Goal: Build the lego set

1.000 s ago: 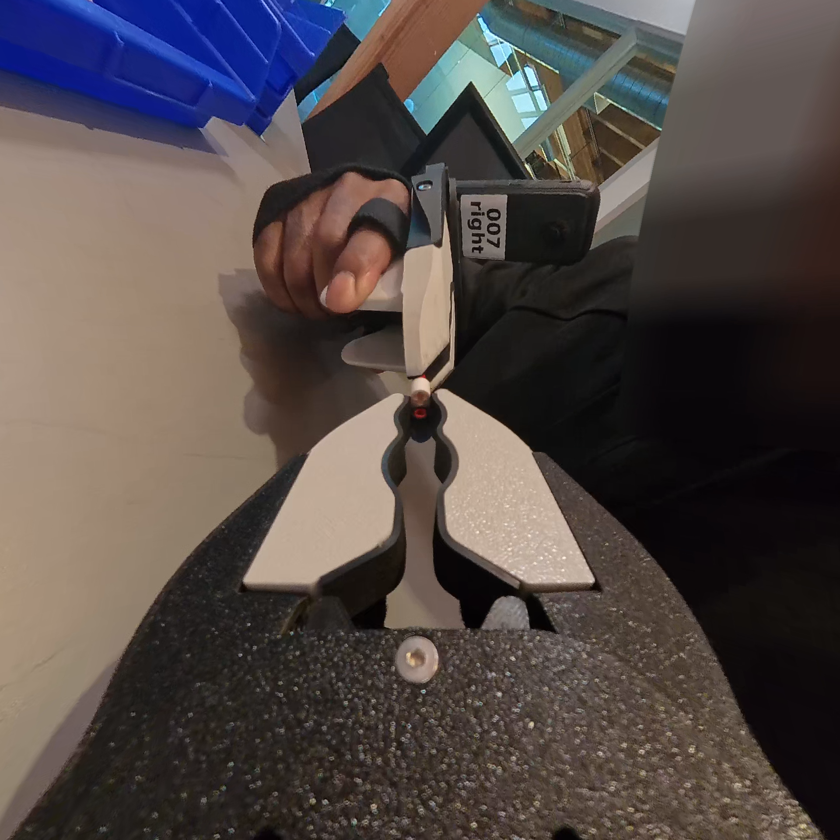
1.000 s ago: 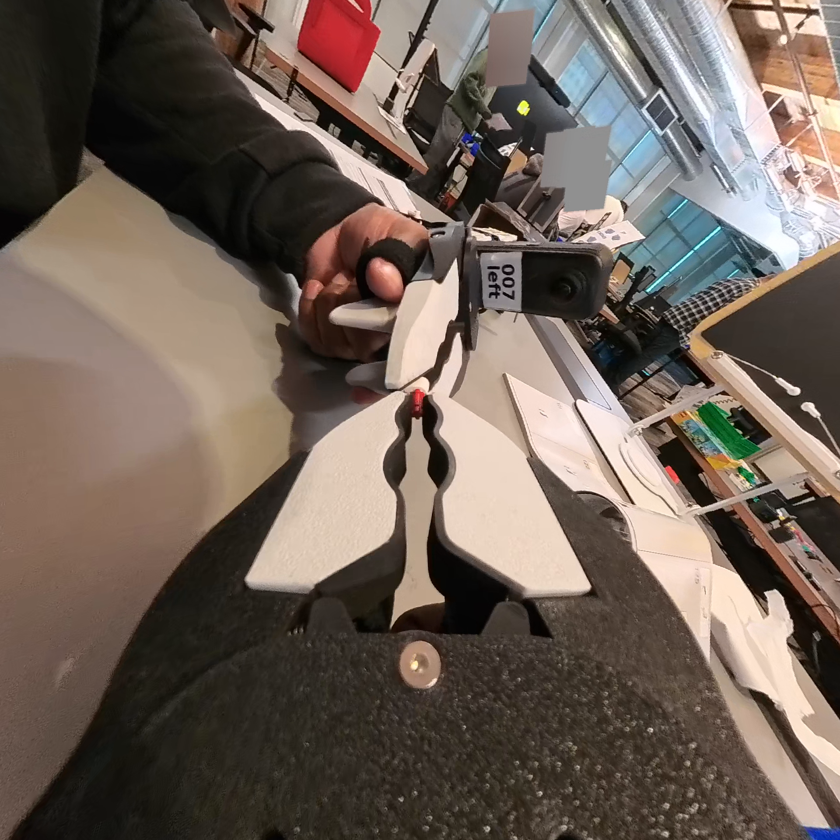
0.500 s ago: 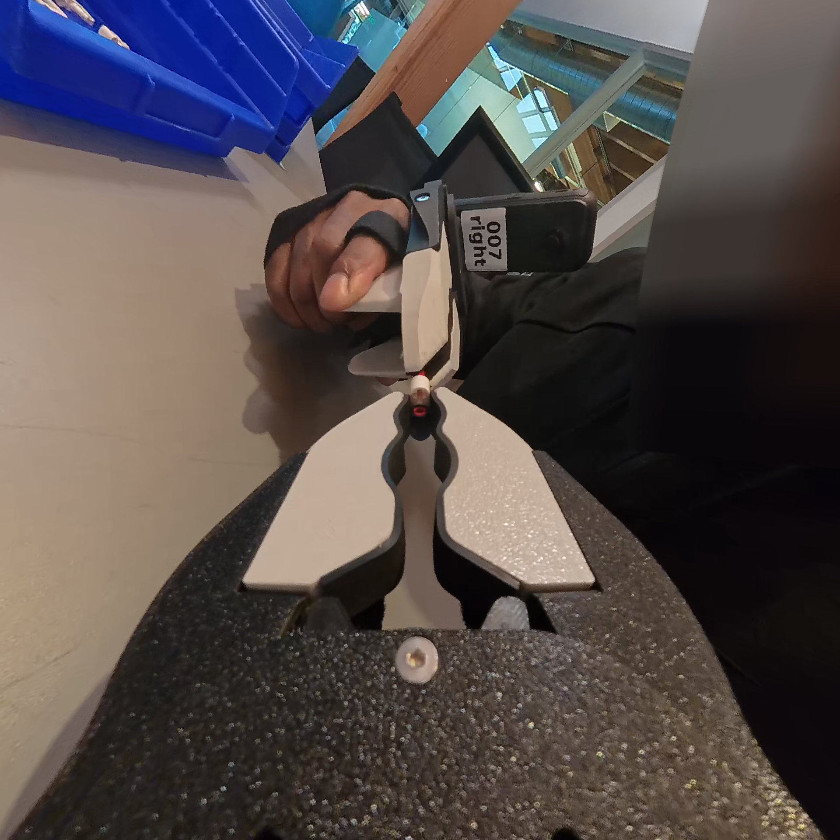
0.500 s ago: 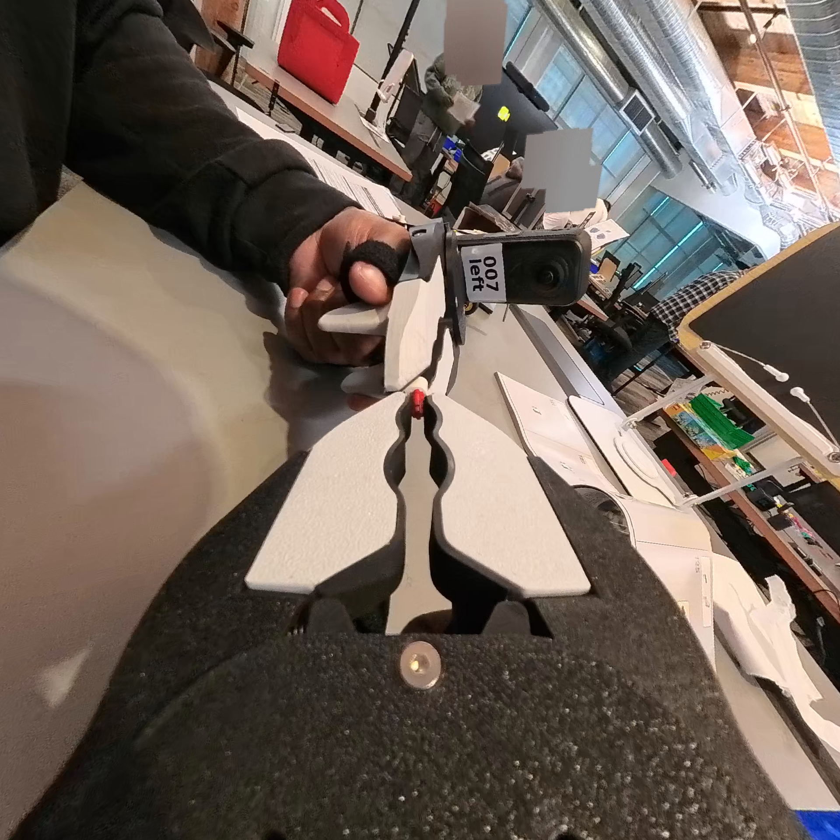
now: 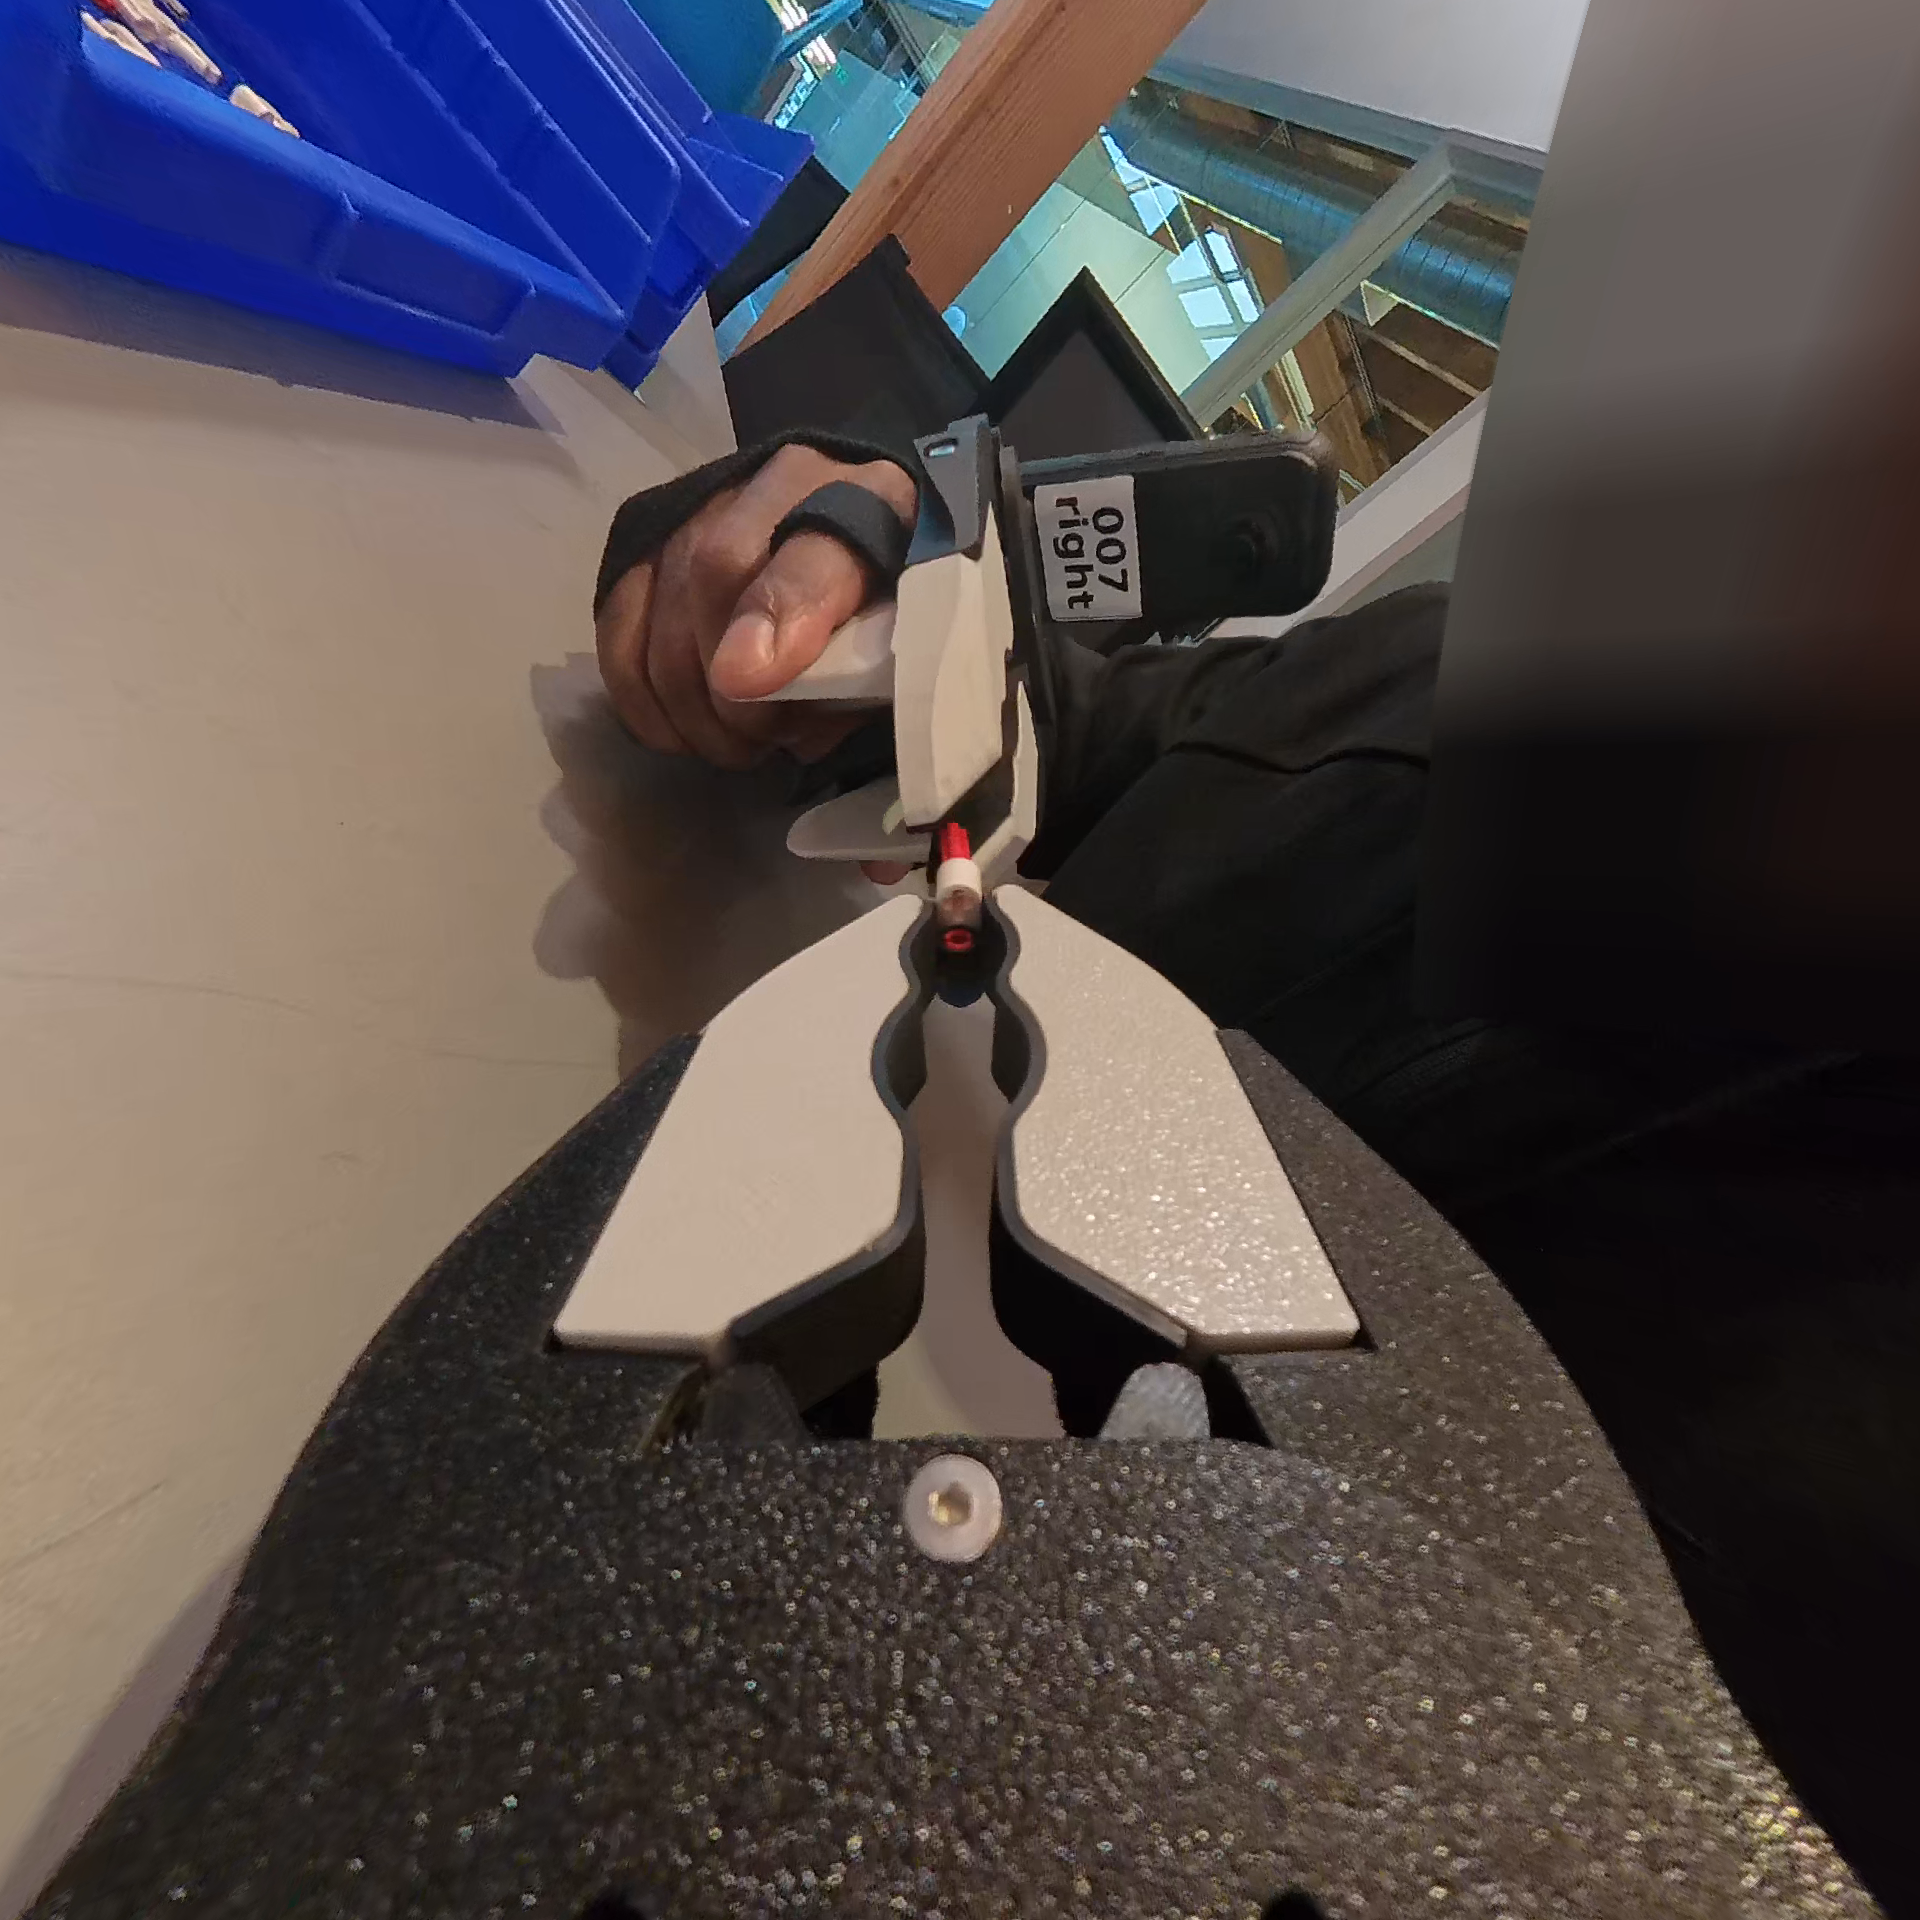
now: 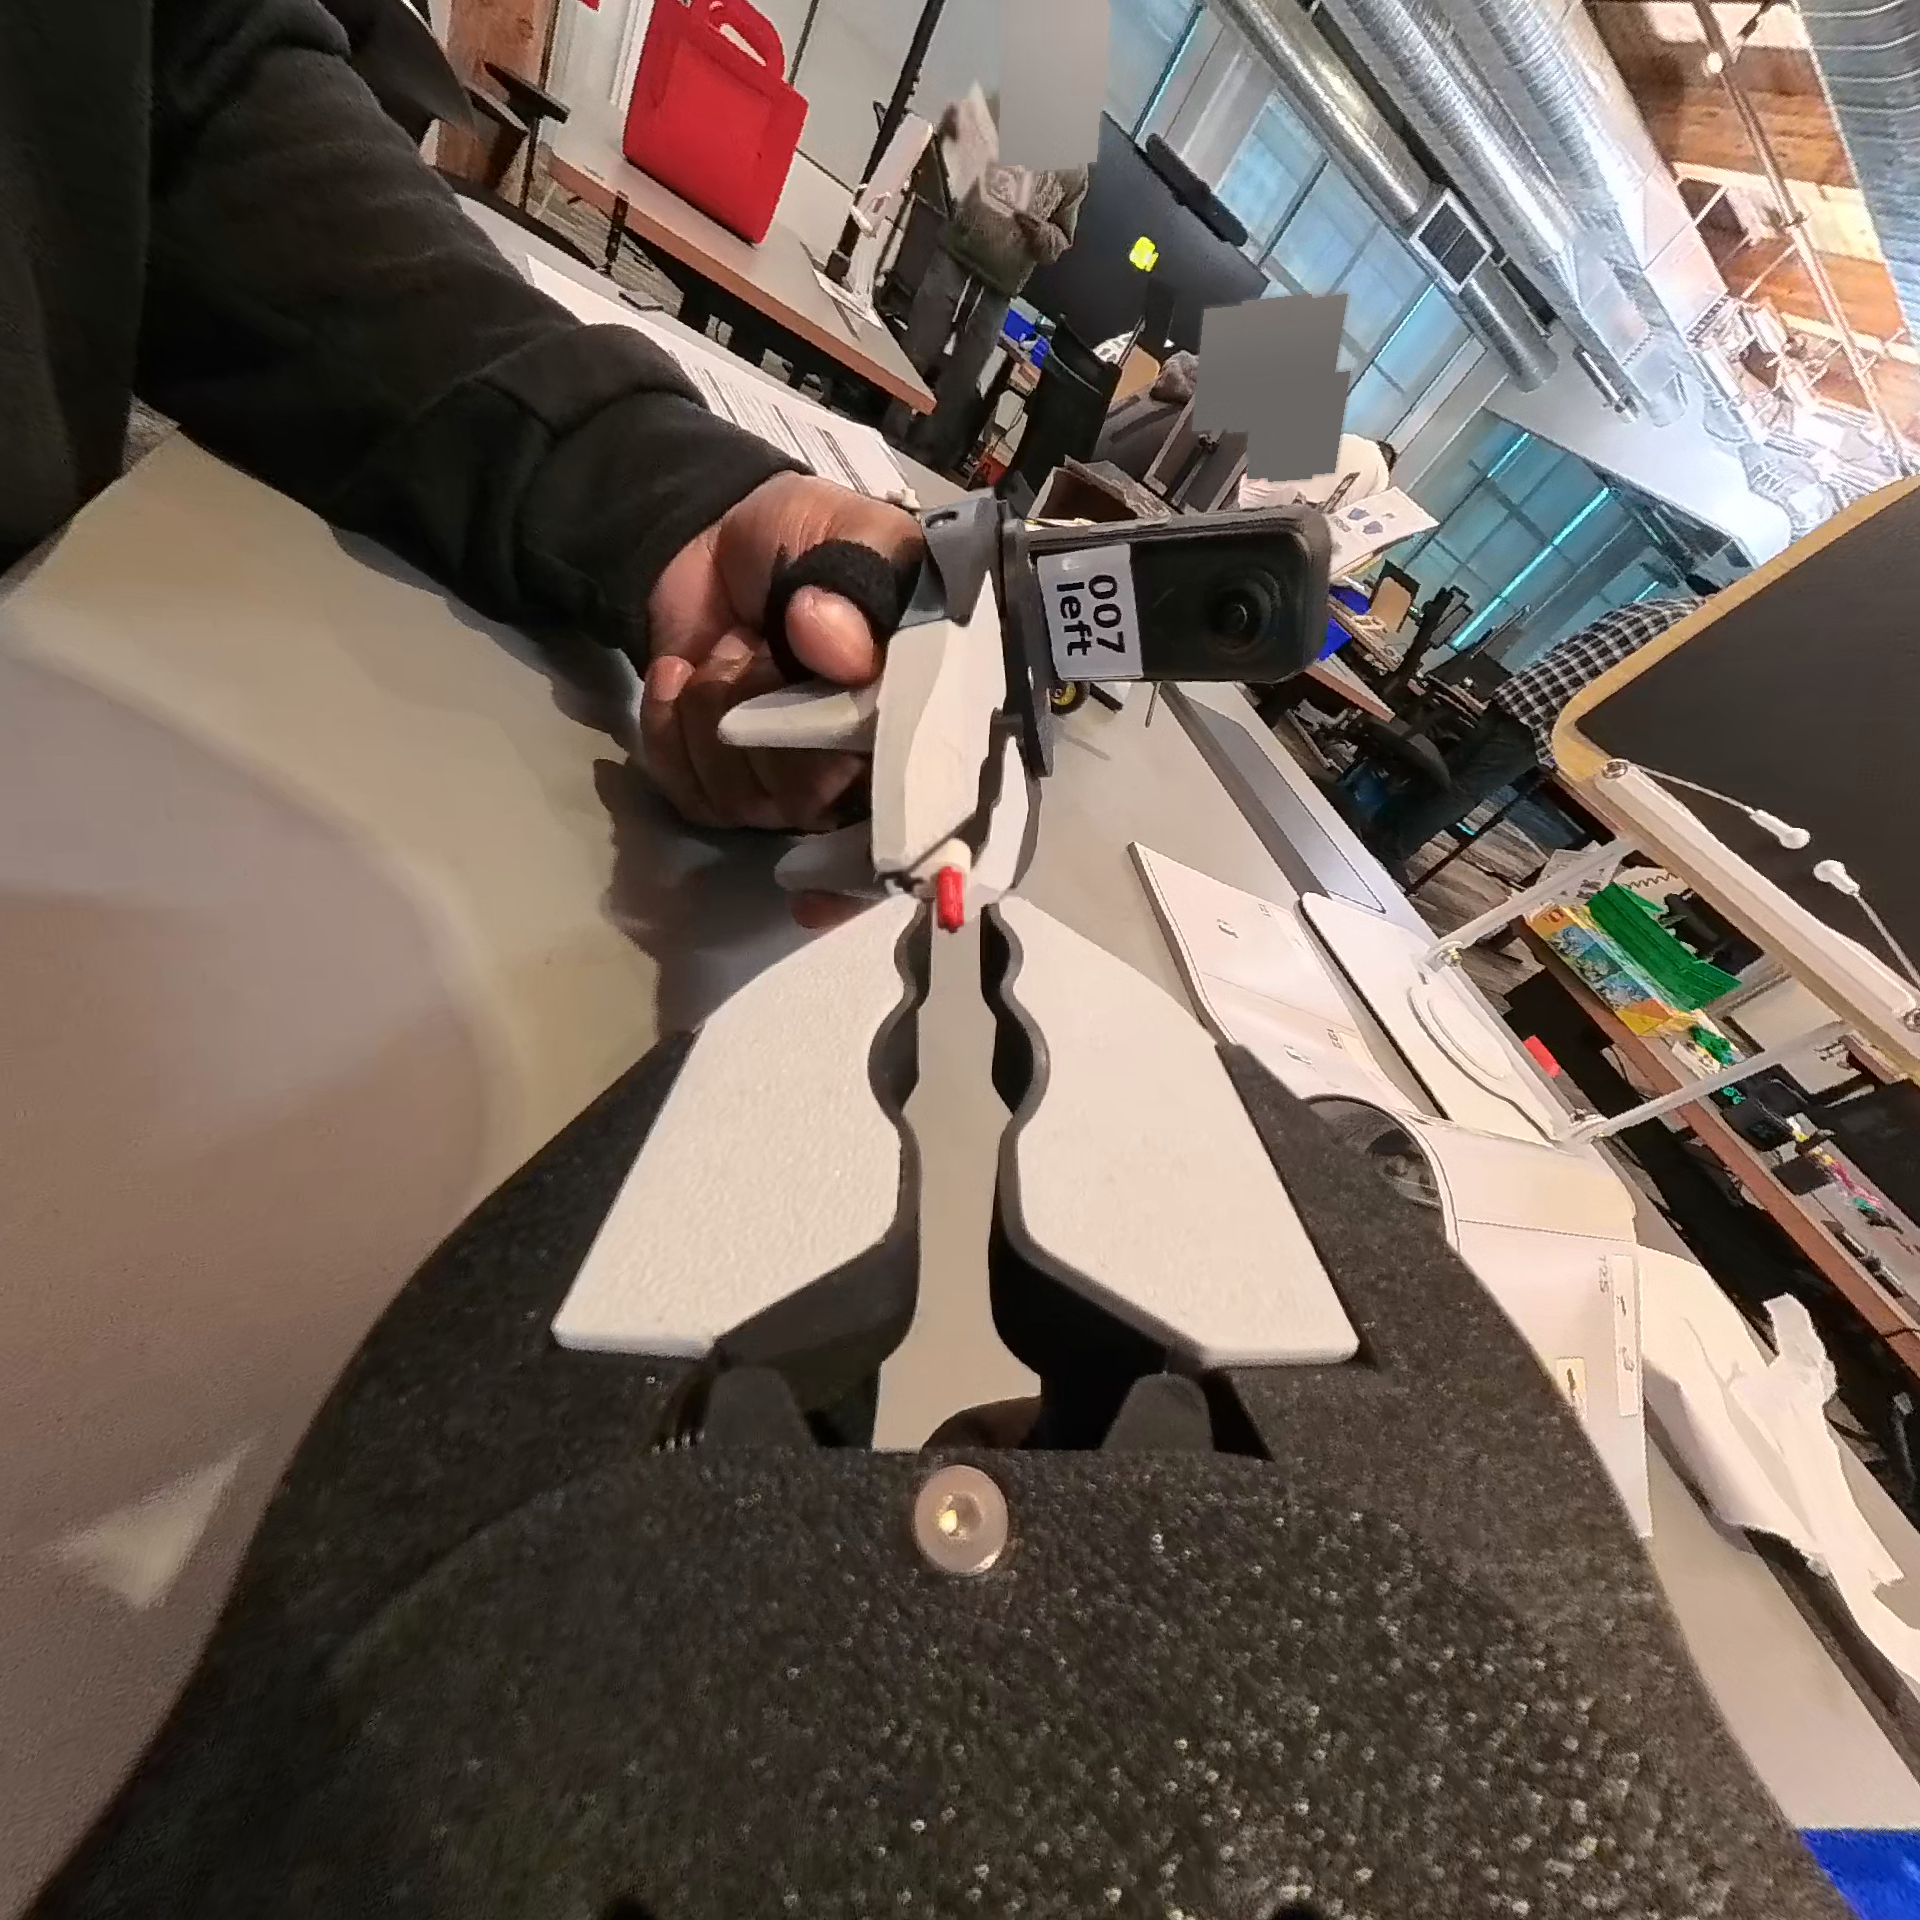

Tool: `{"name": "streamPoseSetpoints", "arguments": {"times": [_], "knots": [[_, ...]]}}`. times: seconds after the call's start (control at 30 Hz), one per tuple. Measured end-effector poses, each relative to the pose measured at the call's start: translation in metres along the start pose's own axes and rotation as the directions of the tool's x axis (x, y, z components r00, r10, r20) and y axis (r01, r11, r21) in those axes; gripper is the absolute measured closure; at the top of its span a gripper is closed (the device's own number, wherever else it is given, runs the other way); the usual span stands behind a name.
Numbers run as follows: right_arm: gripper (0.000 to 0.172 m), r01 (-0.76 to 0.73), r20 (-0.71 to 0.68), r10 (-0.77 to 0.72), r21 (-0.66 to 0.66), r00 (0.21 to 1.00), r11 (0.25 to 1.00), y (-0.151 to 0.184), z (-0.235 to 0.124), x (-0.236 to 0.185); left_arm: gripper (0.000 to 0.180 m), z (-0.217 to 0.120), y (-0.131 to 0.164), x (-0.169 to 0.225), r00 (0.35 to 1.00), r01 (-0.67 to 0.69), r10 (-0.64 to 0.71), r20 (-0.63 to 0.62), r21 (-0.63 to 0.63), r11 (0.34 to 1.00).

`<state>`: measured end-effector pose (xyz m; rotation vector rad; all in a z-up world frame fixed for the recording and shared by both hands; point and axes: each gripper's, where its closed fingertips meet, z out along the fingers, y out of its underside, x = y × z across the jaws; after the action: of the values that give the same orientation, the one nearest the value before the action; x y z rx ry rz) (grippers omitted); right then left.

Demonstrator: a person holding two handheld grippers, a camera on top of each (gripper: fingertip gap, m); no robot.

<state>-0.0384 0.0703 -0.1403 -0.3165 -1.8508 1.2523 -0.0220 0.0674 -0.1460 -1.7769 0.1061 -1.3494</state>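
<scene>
My left gripper (image 5: 958, 914) is shut on a small white sleeve with a red pin through it (image 5: 956, 878), held above the pale table (image 5: 260, 831). The pin's red end shows behind my fingertips. My right gripper (image 6: 951, 927) faces it tip to tip and is open. The red pin (image 6: 948, 900) pokes into the gap between its fingertips, and neither pad presses on it. The right gripper also shows in the left wrist view (image 5: 977, 821), and the left gripper in the right wrist view (image 6: 951, 868), each held by a hand.
Blue bins (image 5: 312, 187) stand at the table's far edge. White booklets and torn paper (image 6: 1247, 966) lie to the right. A dark-sleeved arm (image 6: 416, 364) reaches in from the left. Desks, screens and a red bag (image 6: 717, 135) lie beyond. The tips of both grippers are at nearly the same place.
My right gripper's jaws have parted and let go of the red pin's end, which they pinched before. My left gripper keeps its hold on the piece. Both views have tilted a little.
</scene>
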Motion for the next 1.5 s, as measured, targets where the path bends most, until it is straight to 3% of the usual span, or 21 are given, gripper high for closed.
{"name": "streamPoseSetpoints", "arguments": {"times": [0.9, 1.5], "knots": [[0.168, 0.066, 0.068, -0.061, -0.073, 0.996, 0.995, 0.007, 0.002, -0.014, 0.174, 0.002, 0.013, -0.008, 0.997, 0.004, 0.002, 0.071, -0.083, 0.997], [0.168, 0.083, 0.233, -0.064, -0.073, 0.97, 0.994, 0.006, -0.002, -0.037, 0.174, 0.013, 0.039, -0.003, 0.997, -0.046, 0.062, 0.051, -0.265, 0.963]]}}
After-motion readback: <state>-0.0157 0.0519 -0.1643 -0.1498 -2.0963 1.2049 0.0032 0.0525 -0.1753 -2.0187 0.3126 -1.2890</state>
